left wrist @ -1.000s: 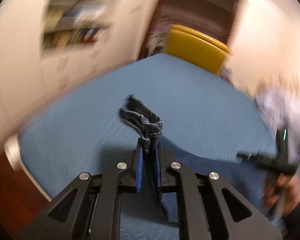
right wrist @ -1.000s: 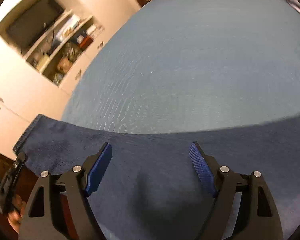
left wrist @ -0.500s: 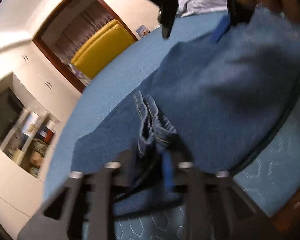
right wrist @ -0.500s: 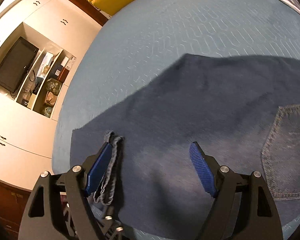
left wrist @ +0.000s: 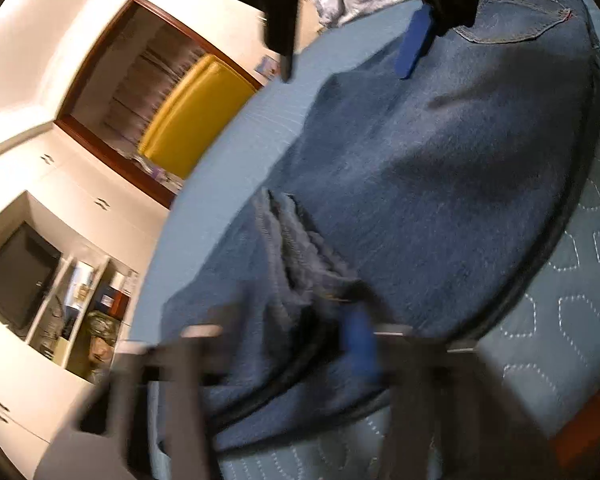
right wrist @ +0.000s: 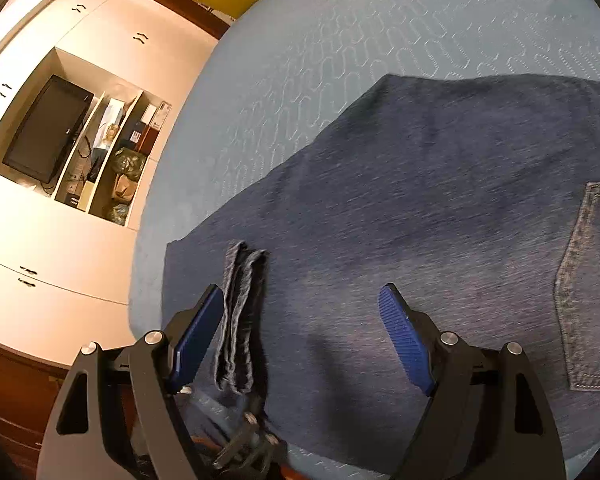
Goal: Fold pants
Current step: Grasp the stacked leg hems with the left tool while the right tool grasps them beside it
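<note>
Blue denim pants [right wrist: 420, 200] lie folded on the blue quilted bed [right wrist: 340, 48], with a back pocket [right wrist: 588, 280] at the right. My left gripper [left wrist: 324, 320] is blurred and is shut on the bunched leg hems [left wrist: 292, 240], holding them low over the pants. The hems [right wrist: 240, 312] also show in the right wrist view, just inside my right gripper's left finger. My right gripper [right wrist: 300, 336] is open and empty above the pants. It appears at the top of the left wrist view [left wrist: 380, 40].
A white wall unit with a dark TV [right wrist: 44, 128] and cluttered shelves [right wrist: 116, 152] stands left of the bed. A yellow chair [left wrist: 196, 116] sits by a dark doorway beyond the bed. The bed's wooden edge [left wrist: 588, 420] is near.
My left gripper has carried the leg hems across and down onto the pants, folding them over. My right gripper has stayed open while its view shifted over the folded cloth.
</note>
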Available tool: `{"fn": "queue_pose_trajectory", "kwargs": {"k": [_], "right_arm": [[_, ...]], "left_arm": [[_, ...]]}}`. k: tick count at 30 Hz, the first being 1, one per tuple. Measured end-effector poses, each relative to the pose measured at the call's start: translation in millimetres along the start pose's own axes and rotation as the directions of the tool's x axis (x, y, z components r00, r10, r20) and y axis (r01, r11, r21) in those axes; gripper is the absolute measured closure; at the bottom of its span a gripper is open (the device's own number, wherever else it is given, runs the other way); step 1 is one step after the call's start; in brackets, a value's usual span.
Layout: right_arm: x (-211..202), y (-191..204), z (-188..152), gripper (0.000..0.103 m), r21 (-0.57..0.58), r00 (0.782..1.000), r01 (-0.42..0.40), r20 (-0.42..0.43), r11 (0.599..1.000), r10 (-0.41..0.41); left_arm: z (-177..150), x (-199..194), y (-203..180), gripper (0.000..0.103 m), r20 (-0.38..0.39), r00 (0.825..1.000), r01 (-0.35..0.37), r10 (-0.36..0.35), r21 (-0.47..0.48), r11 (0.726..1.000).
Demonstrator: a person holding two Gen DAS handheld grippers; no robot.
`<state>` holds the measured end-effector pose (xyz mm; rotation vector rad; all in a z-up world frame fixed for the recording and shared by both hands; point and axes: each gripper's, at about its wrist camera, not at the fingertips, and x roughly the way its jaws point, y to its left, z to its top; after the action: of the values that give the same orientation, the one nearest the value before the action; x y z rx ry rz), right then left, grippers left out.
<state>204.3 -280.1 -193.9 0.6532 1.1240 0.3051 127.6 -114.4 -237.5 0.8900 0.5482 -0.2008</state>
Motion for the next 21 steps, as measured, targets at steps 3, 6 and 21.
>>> {"fn": "queue_pose_trajectory", "kwargs": {"k": [3, 6, 21], "right_arm": [[10.3, 4.5, 2.8, 0.024, 0.041, 0.996, -0.064, -0.061, 0.997, 0.067], [32.8, 10.1, 5.7, 0.021, 0.113, 0.972, -0.153, -0.161, 0.982, 0.170], [108.0, 70.7, 23.4, 0.059, 0.095, 0.949, -0.175, -0.248, 0.980, 0.194]], "left_arm": [[-1.7, -7.4, 19.7, 0.092, 0.037, 0.999, -0.003, 0.006, -0.092, 0.996], [-4.5, -17.8, 37.8, 0.092, 0.063, 0.998, 0.005, 0.005, -0.160, 0.987], [-3.9, -41.8, 61.6, 0.092, 0.139, 0.990, 0.017, 0.009, -0.180, 0.983]]}}
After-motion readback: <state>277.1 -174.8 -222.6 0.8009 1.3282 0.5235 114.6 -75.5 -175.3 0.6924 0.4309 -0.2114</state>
